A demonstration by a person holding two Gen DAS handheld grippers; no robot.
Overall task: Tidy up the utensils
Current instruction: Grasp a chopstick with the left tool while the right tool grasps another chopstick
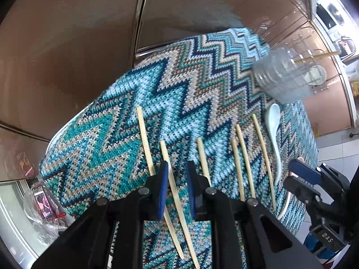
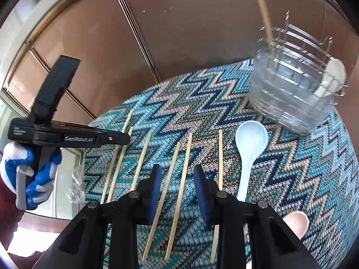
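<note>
the left gripper (image 1: 177,188) is hovering over the zigzag knit cloth (image 1: 125,103) covering the counter, its jaws standing narrowly parted with one bamboo chopstick (image 1: 172,186) lying on the cloth in the gap between them; whether the blue pads (image 1: 163,188) are touching it cannot be told. another chopstick (image 1: 145,141) is lying just outside the left jaw, and four more are lying beyond the right jaw, the farthest (image 1: 263,154) running beside a pale blue soup spoon (image 1: 274,130). ahead and to the right of these jaws, a clear plastic utensil holder (image 1: 285,76) is standing on the cloth with a single chopstick (image 1: 318,56) leaning out of it.

the right gripper (image 2: 177,192) is hovering with its jaws moderately open and holding nothing, two chopsticks (image 2: 179,192) lying on the cloth between them. the soup spoon (image 2: 250,148) is lying just right of the right jaw, bowl pointing away, and a pink spoon (image 2: 297,223) is showing near the right jaw's base. the holder (image 2: 289,94) is standing ahead and right, carrying an upright chopstick (image 2: 267,31) and a white spoon (image 2: 334,76). a blue-and-white gloved hand (image 2: 29,174) is gripping the left gripper's handle, well to the left of the right jaws.
</note>
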